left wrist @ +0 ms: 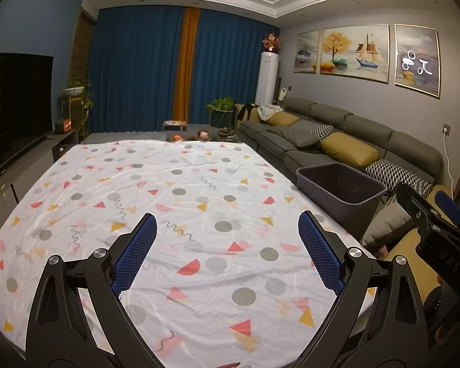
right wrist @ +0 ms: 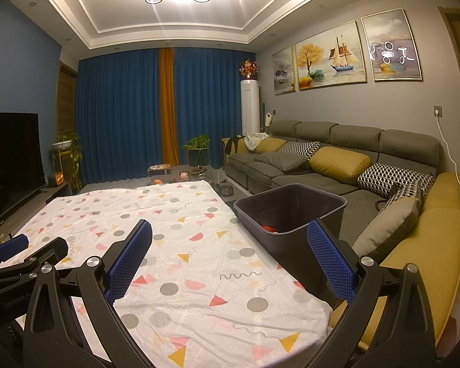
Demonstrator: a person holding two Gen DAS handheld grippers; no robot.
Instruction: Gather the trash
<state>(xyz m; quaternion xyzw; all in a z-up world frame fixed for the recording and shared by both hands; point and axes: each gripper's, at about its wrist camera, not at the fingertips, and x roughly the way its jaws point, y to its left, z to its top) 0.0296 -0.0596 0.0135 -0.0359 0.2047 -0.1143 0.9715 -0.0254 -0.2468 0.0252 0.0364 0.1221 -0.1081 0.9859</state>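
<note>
Bin contents mostly hidden by near wall; only one red item (right wrist: pixel 270 229) shows inside, kind unclear. One dark bin (right wrist: pixel 291 214) stands right of patterned tablecloth (right wrist: pixel 174 245), against table edge, sofa (right wrist: pixel 337 153) beyond. Two grippers: left gripper (left wrist: pixel 227 257) fingers spread wide, empty, above cloth; right gripper (right wrist: pixel 230 263) fingers spread wide, empty, near bin. Three paintings (right wrist: pixel 328 61) on far-right wall.

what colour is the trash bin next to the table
Dark grey bin, seen best in the right wrist view.
</note>
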